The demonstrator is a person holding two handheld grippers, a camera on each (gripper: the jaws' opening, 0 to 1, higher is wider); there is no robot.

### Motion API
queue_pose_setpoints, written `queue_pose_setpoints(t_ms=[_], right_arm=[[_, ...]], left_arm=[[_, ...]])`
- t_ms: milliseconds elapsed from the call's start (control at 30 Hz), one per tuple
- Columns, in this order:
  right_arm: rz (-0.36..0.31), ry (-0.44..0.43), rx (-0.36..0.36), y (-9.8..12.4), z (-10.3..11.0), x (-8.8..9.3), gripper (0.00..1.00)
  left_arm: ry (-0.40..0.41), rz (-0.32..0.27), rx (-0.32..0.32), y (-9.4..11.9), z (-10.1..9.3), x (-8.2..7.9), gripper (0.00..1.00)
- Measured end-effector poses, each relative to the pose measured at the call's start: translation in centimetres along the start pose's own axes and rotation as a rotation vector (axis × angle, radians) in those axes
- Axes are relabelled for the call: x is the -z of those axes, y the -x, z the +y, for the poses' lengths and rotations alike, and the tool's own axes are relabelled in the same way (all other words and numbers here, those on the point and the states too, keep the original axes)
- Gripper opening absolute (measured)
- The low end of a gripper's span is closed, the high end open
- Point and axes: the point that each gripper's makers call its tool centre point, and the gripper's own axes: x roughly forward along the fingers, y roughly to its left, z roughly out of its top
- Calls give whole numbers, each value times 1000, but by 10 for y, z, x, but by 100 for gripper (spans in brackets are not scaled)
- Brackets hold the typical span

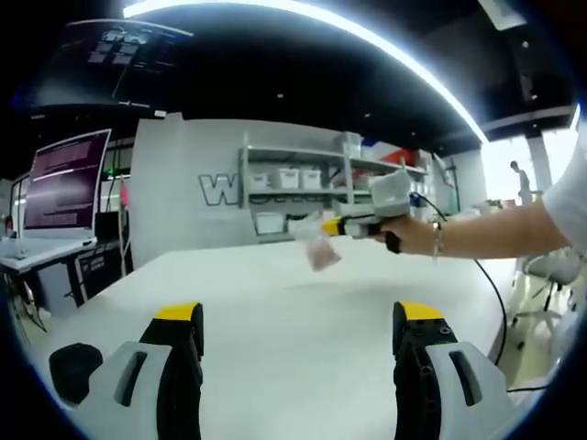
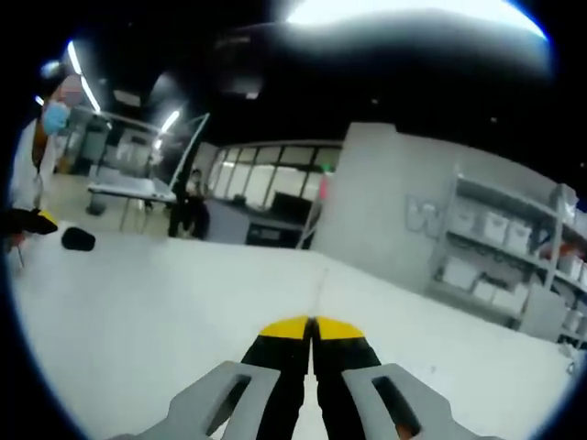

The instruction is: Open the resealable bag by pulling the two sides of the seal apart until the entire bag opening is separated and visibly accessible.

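Observation:
Over the white table (image 1: 284, 367), a small clear resealable bag (image 1: 321, 253) with something pinkish inside hangs in the air, seen in the left gripper view. A person's hand (image 1: 411, 235) holds my right gripper (image 1: 332, 226), which comes in from the right with its yellow tips shut on the bag's top edge. My left gripper (image 1: 299, 313) stands open at the bottom of its view, jaws wide apart and holding nothing, well short of the bag. In the right gripper view my right gripper (image 2: 310, 328) has its yellow tips pressed together above the table (image 2: 138, 312); the bag itself is hidden there.
A small black object (image 1: 73, 368) (image 2: 79, 238) lies near one end of the table. Off that end stands a monitor (image 1: 69, 179) on a desk. Shelves with white bins (image 1: 293, 179) line the back wall. A black cable (image 1: 496, 298) trails from the right gripper.

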Motion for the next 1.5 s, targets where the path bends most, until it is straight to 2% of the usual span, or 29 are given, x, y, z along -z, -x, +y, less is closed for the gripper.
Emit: queue_pose_setpoints(t_ms=[300, 1500], right_arm=[[-26, -6, -11, 10, 4, -6, 0], [-74, -42, -24, 53, 13, -7, 0]], left_arm=[[-2, -1, 0, 1, -1, -1, 83], [-7, -1, 15, 1, -12, -3, 83]])
